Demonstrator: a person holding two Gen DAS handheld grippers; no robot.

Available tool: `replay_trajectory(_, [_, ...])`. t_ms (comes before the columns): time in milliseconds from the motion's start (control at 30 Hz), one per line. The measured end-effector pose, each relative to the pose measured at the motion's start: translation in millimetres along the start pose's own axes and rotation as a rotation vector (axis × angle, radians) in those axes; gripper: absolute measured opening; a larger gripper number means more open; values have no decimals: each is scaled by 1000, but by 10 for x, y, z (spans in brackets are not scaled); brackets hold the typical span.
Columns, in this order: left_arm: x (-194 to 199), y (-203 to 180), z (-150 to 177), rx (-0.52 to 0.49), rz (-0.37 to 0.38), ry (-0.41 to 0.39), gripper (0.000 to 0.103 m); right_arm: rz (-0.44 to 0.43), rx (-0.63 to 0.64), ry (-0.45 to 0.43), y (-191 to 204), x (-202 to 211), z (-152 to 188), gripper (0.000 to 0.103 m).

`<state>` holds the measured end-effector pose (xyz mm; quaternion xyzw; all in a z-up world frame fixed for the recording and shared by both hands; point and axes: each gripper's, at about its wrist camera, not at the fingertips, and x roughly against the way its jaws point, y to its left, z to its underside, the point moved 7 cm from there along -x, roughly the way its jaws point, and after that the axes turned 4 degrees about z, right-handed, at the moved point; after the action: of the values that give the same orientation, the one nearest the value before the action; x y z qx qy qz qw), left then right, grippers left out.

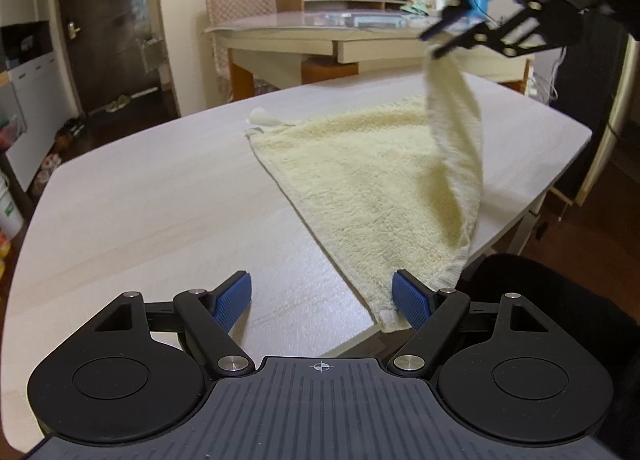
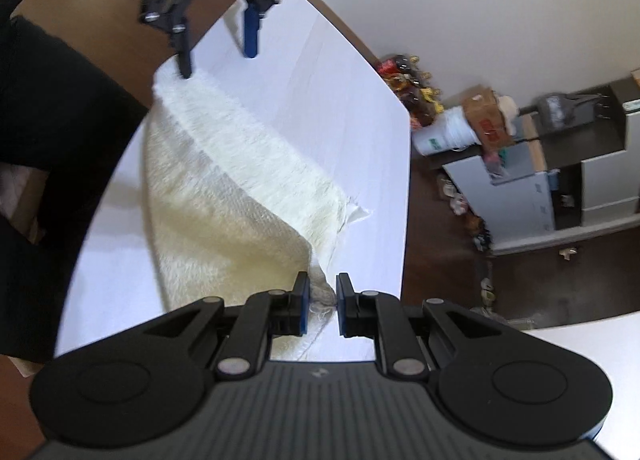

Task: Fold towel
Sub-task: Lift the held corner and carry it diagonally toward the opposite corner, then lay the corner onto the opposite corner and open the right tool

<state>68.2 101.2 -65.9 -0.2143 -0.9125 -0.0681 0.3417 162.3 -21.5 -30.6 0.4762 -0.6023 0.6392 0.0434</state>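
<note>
From the left wrist camera we see our left claw (image 1: 322,298) standing wide open over the near edge of the pale counter (image 1: 140,196), its blue pads (image 1: 234,302) well apart with nothing pinched between them. The cream towel (image 1: 360,180) lies spread on the counter, its nearest corner just at the counter's edge beside the right-hand pad. Up at the top right our right claw (image 1: 432,46) has one corner of the towel clamped – that corner is lifted clear of the counter and the cloth hangs from it in a long fold.

From the right wrist camera we look down along the right claw (image 2: 323,302), nearly shut, with a bunched corner of the towel (image 2: 224,196) squeezed between its pads. The rest drapes away across the counter (image 2: 352,108) toward the left claw (image 2: 218,56) – open, one fingertip at the towel's far corner; whether it touches we cannot tell.
</note>
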Motion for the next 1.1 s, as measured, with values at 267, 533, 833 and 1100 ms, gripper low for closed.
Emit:
replay_trajectory(267, [31,-30,17,-26,-21,-27,83,-109,15,-30,-376,-672,-220,15])
replay_trajectory(533, [39,-2,26,-8,-8,-29,84,-207,-28,-35,-526,-1195,-305,15])
replay_trajectory(833, [43,-12,49,20,-2,-35,86,-252,-58,-22,-486,-1605,-291,22])
replay_trajectory(1100, [52,-18,70,46,-26,-44,89,-182,-192,-29,-566,-1679,-218,34])
